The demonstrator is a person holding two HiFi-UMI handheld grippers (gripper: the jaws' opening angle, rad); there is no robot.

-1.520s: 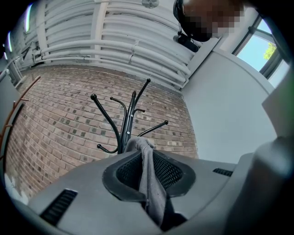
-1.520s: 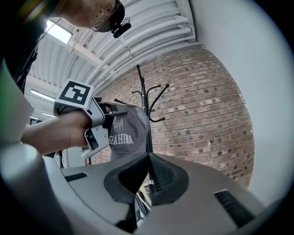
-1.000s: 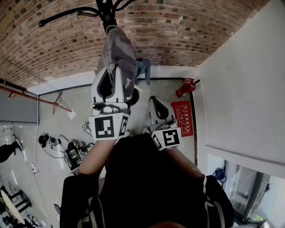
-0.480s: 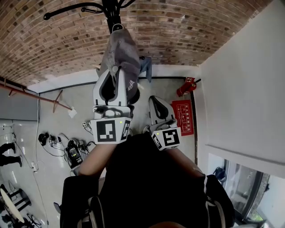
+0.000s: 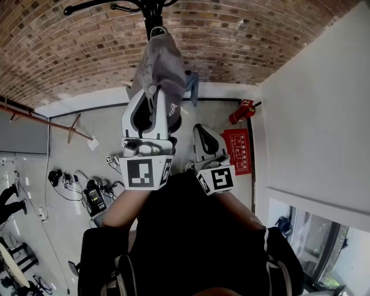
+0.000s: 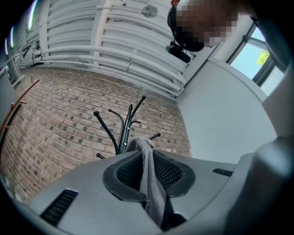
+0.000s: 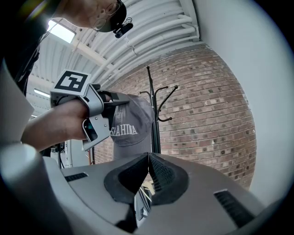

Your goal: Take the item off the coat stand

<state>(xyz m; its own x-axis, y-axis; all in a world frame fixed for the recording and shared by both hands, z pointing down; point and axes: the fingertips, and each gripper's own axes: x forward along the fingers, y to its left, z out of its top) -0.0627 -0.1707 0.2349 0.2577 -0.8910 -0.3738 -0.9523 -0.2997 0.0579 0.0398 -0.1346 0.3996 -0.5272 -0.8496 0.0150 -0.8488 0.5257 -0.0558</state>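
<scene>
The jaws of the left gripper (image 6: pixel 146 153) are pinched on a fold of the grey cap (image 6: pixel 151 183). The cloth runs up between the two pads and bunches just above their tips. In the head view this gripper is raised in front of the person, with the cap's crown stretching from the jaws up to the black coat stand (image 5: pixel 153 16). The cap's top end meets the pole there, and it appears to be caught on a hook, though the hook itself cannot be made out. The cap's long axis therefore runs along the line from jaws to stand, with the hook above and ahead of the grip. The right gripper view shows the cap's lettered panel hanging beside the pole, held at its edge by the left gripper. The jaws of the right gripper (image 7: pixel 148 157) are pressed together on nothing. That gripper sits lower, near the person's body and clear of the cap. The left hand is plainly the nearer one, and the coming move likely calls for lifting the held end up and off the hook before drawing it back.
</scene>
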